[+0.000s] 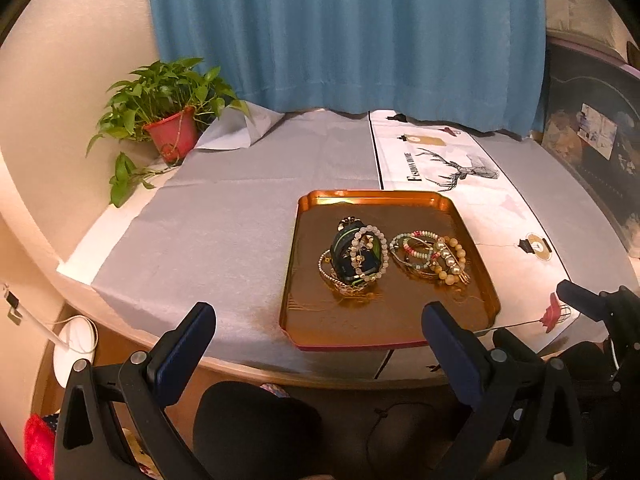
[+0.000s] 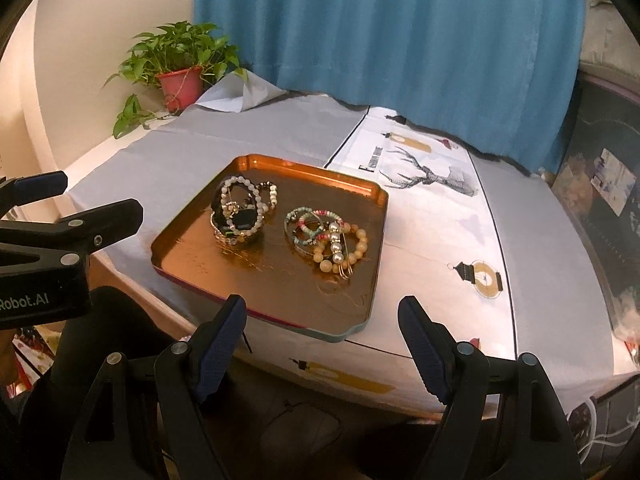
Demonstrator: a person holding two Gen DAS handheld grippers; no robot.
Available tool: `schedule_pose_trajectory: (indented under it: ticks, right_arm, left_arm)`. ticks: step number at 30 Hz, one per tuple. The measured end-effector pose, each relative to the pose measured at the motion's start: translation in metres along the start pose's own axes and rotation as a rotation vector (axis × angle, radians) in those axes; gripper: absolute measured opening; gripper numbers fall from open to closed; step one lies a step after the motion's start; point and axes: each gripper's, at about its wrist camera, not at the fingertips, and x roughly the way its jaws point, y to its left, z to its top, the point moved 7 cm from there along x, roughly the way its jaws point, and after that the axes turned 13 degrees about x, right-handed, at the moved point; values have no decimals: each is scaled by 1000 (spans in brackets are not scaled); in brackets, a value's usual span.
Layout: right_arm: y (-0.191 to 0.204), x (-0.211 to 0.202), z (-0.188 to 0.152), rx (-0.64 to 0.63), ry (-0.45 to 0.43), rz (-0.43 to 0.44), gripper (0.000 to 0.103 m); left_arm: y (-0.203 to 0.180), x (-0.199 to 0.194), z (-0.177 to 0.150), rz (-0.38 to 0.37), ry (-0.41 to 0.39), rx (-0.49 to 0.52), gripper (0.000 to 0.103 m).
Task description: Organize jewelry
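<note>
Beaded bracelets (image 2: 332, 240) looking light, slippery, tangling; pinching one strand; both grippers (image 1: 320, 320) (image 2: 322, 320) gaping, holding nothing.

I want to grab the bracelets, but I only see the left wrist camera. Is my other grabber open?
Observer: Yes. The right gripper is open wide, with nothing between its fingers.
Operator: Does my left grabber have any writing on it?
Observer: Yes. The side of the left gripper reads "Robot.AI".
Operator: Is there anything else I can't see?
Observer: A gold shape is printed on the cloth, just in front of the tray at the table's front edge.
</note>
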Motion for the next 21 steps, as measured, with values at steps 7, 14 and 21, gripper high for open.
schedule_pose_trajectory:
  ticks: [7, 14, 21]
  right_arm:
    - [-1, -8, 0, -1, -10, 4, 79]
    - [-1, -11, 0, -2, -12, 2, 79]
    - [-1, -13, -1, -2, -14, 1, 79]
  left_arm:
    - [-1, -7, -2, 5, -9, 7, 102]
    - [-1, -9, -2, 11, -5, -1, 102]
    - [-1, -9, -2, 10, -1, -1, 102]
